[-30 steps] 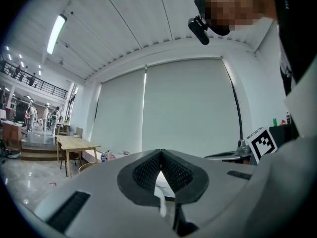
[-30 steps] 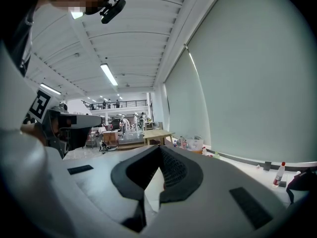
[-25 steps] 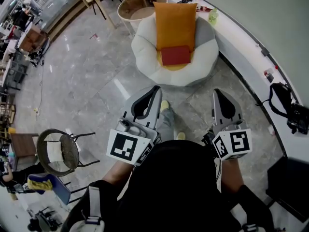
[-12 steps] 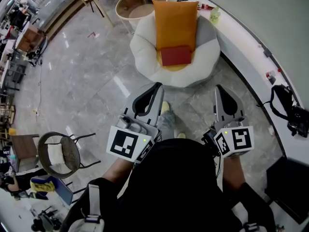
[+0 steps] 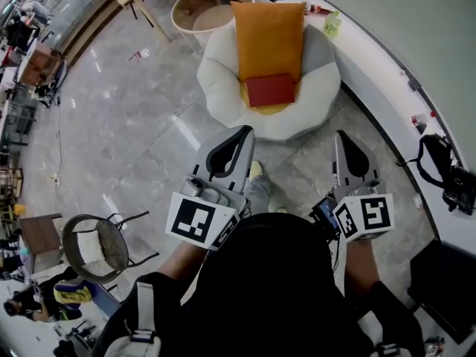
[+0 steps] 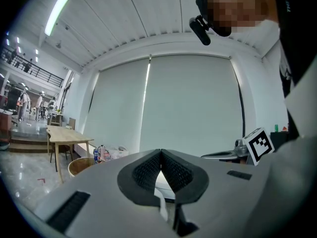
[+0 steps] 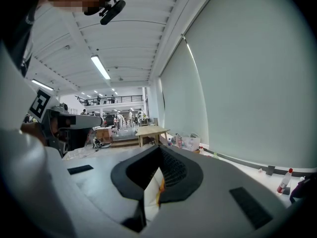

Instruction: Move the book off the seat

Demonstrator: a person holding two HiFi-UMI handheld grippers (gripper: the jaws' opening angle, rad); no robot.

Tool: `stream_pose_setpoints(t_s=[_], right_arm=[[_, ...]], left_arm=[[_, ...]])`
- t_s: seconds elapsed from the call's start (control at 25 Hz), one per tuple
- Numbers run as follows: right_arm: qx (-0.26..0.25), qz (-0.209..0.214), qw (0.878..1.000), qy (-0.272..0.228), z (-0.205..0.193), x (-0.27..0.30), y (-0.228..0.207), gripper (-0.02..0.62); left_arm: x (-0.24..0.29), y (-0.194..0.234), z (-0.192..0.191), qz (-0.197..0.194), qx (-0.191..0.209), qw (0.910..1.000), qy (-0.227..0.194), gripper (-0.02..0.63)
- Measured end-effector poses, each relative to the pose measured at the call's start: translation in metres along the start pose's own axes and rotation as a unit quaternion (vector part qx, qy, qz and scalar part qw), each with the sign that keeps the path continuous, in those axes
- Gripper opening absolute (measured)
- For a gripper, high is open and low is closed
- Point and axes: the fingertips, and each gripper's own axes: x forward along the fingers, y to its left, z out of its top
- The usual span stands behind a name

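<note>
Both tongs are closed tip to tip with nothing in them: left gripper (image 5: 244,132), right gripper (image 5: 343,135), well short of the chair. The red book (image 5: 270,90) lies flat on the seat of the white round armchair (image 5: 216,73), its far edge against the bottom of the orange cushion (image 5: 269,32).

Risks, as I see it:
- The jaws need opening before they reach it. Closed tips would just shove the book back under the cushion.
- The seat looks soft, so a jaw pressed under the near edge may sink and tilt the book.
- A one-corner pinch could let the covers fan open and slip.

Room:
- The chair's puffy front rim sits between the grippers and the book, so come in over it.
- The white ledge (image 5: 379,73) hugs the chair's right side.
- The round wooden side table (image 5: 195,6) is behind it on the left.
- The grey floor (image 5: 126,117) on the left is open.
</note>
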Motion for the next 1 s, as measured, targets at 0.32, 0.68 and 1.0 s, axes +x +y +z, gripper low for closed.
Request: stream_pose_setpoints(t_s=[0.32,0.68,1.0], right_arm=[[-0.011,0.013,1.000,0.001,0.008,0.057,0.009,0.011],[-0.028,0.010,0.999,0.014,0.020,0.121,0.029,0.009],[-0.014,-0.006,1.000,0.013,0.035,0.167,0.043,0.009]], left_arm=[[0.020,0.052,0.005,0.006,-0.003,1.0000,-0.004,0.009],[0.037,0.118,0.012,0.003,-0.019,0.9997,-0.013,0.011],[0.051,0.162,0.014,-0.009,-0.008,0.9997,-0.022,0.011]])
